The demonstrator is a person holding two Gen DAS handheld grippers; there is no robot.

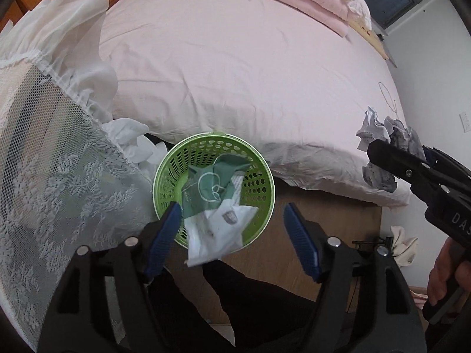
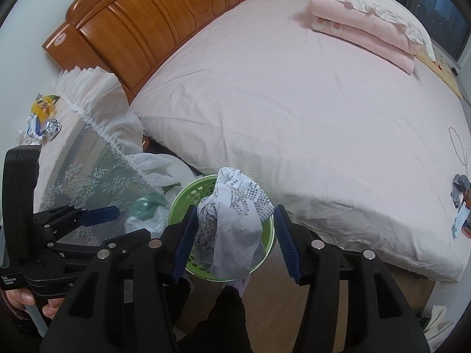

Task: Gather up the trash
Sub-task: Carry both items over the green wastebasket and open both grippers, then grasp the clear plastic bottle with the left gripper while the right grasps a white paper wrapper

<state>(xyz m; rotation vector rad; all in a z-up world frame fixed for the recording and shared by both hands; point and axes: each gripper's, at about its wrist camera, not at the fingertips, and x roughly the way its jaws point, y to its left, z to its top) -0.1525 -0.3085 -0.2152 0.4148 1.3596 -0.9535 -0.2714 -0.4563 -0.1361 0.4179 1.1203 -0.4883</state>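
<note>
A round green basket (image 1: 259, 188) stands on the floor against the bed. My left gripper (image 1: 232, 235) hangs above it, open, its blue pads wide apart. A green-and-white wrapper (image 1: 212, 188) lies loose between them over the basket's mouth, gripped by neither pad. My right gripper (image 2: 235, 235) is shut on a crumpled printed paper (image 2: 235, 214), held just above the basket's rim (image 2: 179, 197). In the left wrist view, the right gripper (image 1: 412, 164) and its paper (image 1: 374, 129) are at the right. In the right wrist view, the left gripper (image 2: 132, 220) is at the left, with the wrapper (image 2: 144, 206) blurred.
A lace-covered nightstand (image 2: 88, 158) to the left carries crumpled snack wrappers (image 2: 44, 117). More litter (image 2: 460, 203) lies at the right edge of the pink bed (image 2: 279, 88). Folded pink bedding (image 2: 362, 32) sits at the far side. Dark trouser legs (image 1: 259, 303) stand below the grippers.
</note>
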